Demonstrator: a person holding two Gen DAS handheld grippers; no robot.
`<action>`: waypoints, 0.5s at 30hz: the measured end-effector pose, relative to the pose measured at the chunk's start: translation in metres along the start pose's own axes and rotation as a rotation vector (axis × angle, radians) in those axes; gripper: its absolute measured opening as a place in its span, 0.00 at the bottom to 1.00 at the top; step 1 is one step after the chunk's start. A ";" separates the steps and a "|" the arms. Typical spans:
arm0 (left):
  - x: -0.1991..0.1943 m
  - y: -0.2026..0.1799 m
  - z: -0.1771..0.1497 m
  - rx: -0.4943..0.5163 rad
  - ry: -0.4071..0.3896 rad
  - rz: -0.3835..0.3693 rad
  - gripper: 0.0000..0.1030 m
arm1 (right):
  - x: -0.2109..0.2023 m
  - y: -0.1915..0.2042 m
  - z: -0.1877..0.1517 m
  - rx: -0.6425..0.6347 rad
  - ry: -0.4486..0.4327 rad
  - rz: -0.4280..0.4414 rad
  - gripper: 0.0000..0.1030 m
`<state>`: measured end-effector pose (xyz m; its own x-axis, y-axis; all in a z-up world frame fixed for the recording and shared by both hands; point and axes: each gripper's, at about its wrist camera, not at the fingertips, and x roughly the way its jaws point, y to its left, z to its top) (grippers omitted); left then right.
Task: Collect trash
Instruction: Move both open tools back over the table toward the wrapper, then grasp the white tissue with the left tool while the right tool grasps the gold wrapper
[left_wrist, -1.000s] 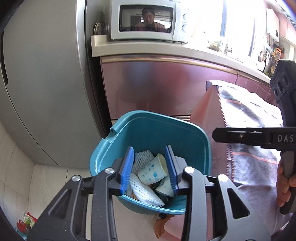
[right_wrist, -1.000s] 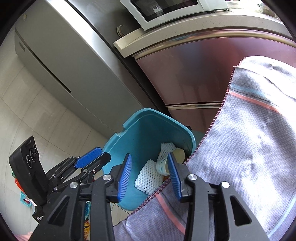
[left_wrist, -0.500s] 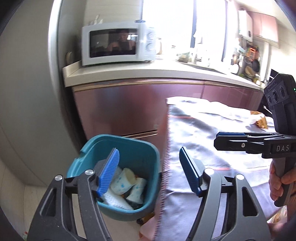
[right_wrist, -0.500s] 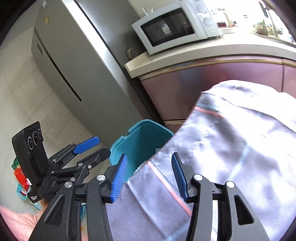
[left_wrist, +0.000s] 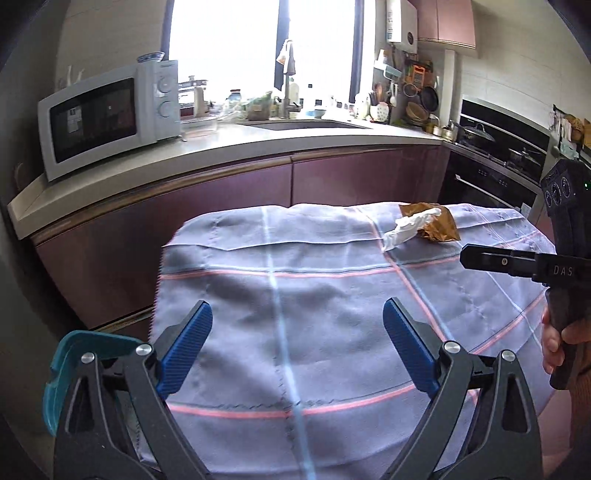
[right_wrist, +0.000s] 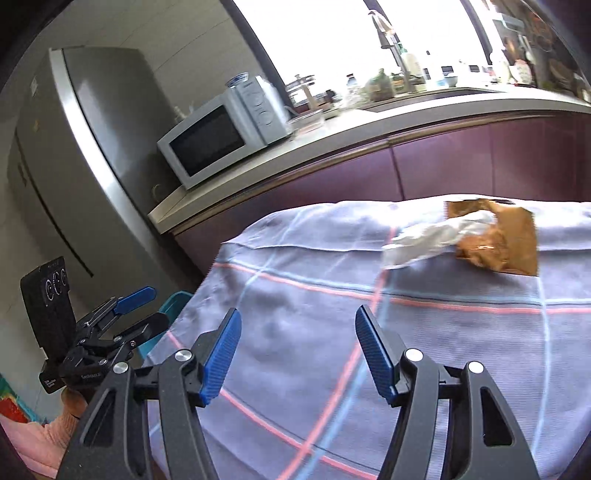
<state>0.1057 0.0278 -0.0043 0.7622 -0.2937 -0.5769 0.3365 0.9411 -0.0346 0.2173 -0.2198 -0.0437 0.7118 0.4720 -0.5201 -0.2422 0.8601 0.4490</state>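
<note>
Left claw (left_wrist: 297, 343): jaws spreading wider, nothing between them, poised over checked cloth (left_wrist: 295, 295) covering worktop. Right claw (right_wrist: 297, 354): jaws likewise opening, empty, above same cloth. Trash: brown paper bag (right_wrist: 506, 240) with crumpled white tissue (right_wrist: 432, 238) touching it, lying at far right of worktop. Teal bin (left_wrist: 74, 354) partly visible below worktop's left edge.

Both fisheye views look forward and slightly down from close above the checked lilac cloth-covered table (left_wrist: 295, 266), toward the kitchen counter, sharing the white microwave (left_wrist: 107, 114) (right_wrist: 221, 136) and crumpled brown paper bag (left_wrist: 437, 223) (right_wrist: 506, 243).
</note>
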 end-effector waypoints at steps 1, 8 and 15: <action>0.008 -0.009 0.005 0.017 0.007 -0.016 0.87 | -0.004 -0.014 0.001 0.020 -0.012 -0.014 0.60; 0.064 -0.068 0.038 0.099 0.065 -0.095 0.81 | -0.017 -0.089 0.017 0.114 -0.063 -0.118 0.60; 0.121 -0.100 0.058 0.105 0.147 -0.140 0.69 | 0.000 -0.143 0.036 0.188 -0.047 -0.157 0.59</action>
<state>0.1961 -0.1117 -0.0233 0.6180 -0.3850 -0.6855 0.4947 0.8681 -0.0415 0.2757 -0.3495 -0.0815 0.7617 0.3218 -0.5623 -0.0019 0.8690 0.4948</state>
